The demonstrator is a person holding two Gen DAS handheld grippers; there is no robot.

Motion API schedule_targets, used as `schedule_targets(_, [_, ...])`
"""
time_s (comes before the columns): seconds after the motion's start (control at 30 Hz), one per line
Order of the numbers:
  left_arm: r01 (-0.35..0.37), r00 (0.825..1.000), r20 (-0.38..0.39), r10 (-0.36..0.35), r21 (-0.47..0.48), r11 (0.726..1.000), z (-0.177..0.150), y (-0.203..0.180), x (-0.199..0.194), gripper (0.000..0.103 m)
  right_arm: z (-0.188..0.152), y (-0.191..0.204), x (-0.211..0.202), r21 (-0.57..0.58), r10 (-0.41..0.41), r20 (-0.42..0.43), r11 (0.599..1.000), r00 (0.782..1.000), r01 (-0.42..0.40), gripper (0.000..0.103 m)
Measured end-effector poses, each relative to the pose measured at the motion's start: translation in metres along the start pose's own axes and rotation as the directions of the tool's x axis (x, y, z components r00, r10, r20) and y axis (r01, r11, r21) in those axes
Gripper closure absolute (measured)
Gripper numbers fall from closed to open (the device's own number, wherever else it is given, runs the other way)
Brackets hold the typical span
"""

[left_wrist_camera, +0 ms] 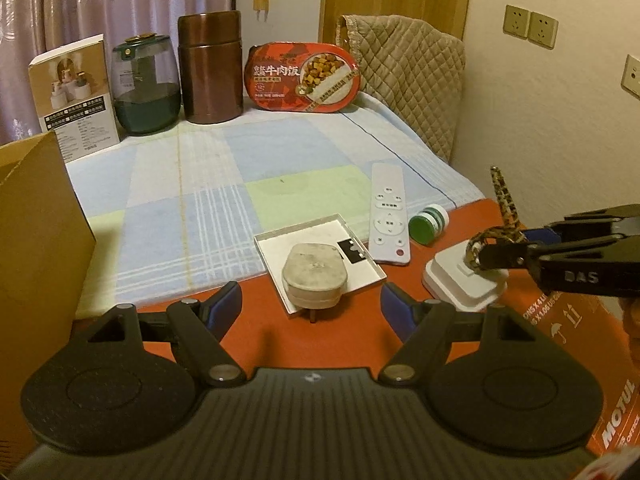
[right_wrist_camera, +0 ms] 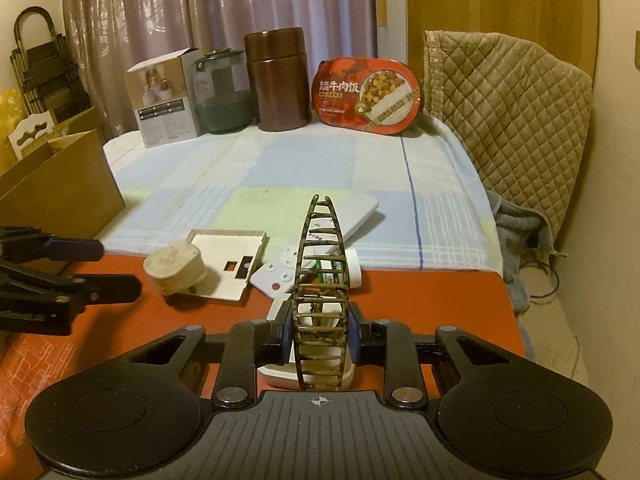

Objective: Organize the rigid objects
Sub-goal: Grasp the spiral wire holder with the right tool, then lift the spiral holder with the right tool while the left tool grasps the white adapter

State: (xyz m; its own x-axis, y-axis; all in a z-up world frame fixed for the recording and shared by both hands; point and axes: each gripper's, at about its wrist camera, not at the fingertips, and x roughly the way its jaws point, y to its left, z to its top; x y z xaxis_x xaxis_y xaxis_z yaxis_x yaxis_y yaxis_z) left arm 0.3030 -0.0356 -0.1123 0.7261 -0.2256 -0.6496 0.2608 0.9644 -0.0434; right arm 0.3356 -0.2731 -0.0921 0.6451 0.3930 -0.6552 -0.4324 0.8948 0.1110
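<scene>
Nearest the right camera, right gripper [right_wrist_camera: 319, 334] fingers clenched on a tortoiseshell hair claw [right_wrist_camera: 320, 280], held upright over a white square block [left_wrist_camera: 464, 280] on the orange bench [left_wrist_camera: 352, 340]. Left gripper [left_wrist_camera: 312, 308] fingers released, nothing between them, facing the grey plug [left_wrist_camera: 314, 278] on a white tray [left_wrist_camera: 360, 276]. Beyond: remote [left_wrist_camera: 388, 212], green jar [left_wrist_camera: 428, 224].
</scene>
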Motion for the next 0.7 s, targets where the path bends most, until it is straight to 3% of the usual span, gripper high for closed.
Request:
schedule_targets(0.13, [0.006, 1.000, -0.009, -0.006, -0.005, 1.000, -0.003, 0.000, 0.001, 0.031, -0.008, 0.007, -0.010, 0.008, 0.039, -0.017, 0.999, 0.999, -0.039, 0.080])
schedule_targets(0.3, [0.013, 1.000, -0.012, -0.013, -0.012, 1.000, -0.005, -0.001, -0.001, 0.031, -0.008, 0.005, -0.025, 0.121, 0.111, 0.004, 0.987, 0.994, -0.111, 0.080])
schedule_targets(0.53, [0.028, 1.000, -0.012, -0.028, -0.003, 1.000, -0.008, -0.004, -0.003, 0.031, -0.002, 0.009, -0.047, 0.141, 0.113, 0.074, 0.982, 0.991, -0.123, 0.080])
schedule_targets(0.63, [0.036, 0.999, -0.005, -0.036, 0.003, 0.999, -0.009, -0.007, -0.004, 0.031, 0.001, 0.012, -0.057, 0.095, 0.059, 0.098, 0.993, 0.993, -0.068, 0.080])
schedule_targets(0.7, [0.079, 0.997, 0.004, -0.079, -0.006, 0.997, -0.009, -0.010, -0.006, 0.031, 0.001, 0.013, -0.061, 0.070, 0.017, 0.106, 0.997, 0.994, -0.024, 0.080])
